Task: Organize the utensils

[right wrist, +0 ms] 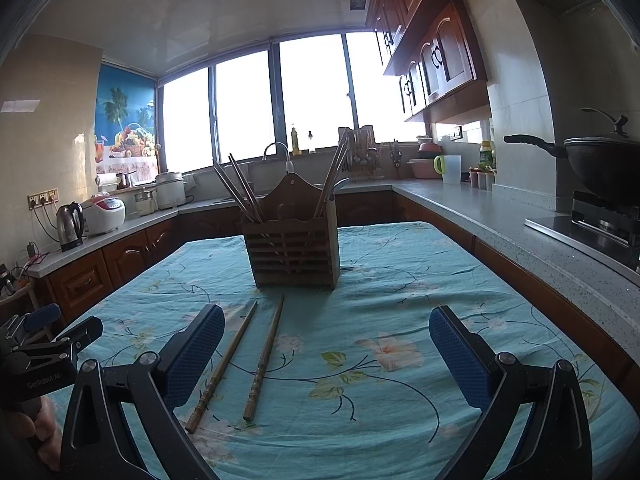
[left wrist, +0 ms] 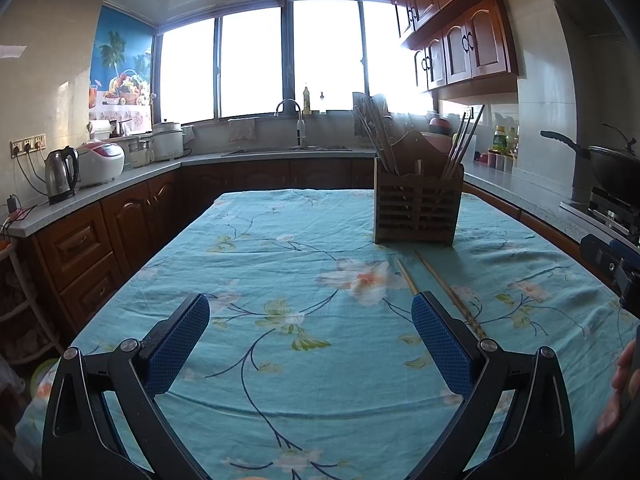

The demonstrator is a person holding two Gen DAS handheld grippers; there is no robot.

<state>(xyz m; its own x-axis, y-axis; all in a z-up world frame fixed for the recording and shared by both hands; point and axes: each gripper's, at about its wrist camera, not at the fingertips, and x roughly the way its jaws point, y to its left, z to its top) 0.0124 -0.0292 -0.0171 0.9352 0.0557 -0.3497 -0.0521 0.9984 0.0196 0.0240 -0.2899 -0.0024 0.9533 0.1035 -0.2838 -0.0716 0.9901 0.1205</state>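
Two wooden chopsticks (right wrist: 264, 358) lie side by side on the blue floral tablecloth (right wrist: 380, 300), in front of a slatted wooden utensil holder (right wrist: 294, 248) that has several chopsticks standing in it. My right gripper (right wrist: 326, 350) is open and empty above the cloth, the chopsticks just inside its left finger. In the left wrist view the holder (left wrist: 416, 212) stands at the far right and the chopsticks (left wrist: 448, 292) lie beside my right finger. My left gripper (left wrist: 310, 340) is open and empty, to the left of the chopsticks.
Kitchen counters ring the table: a kettle (left wrist: 60, 174) and rice cooker (left wrist: 100, 162) on the left, a sink (left wrist: 288, 148) under the windows, a wok (right wrist: 604, 164) on the stove at the right. The other gripper shows at the right edge (left wrist: 616, 268).
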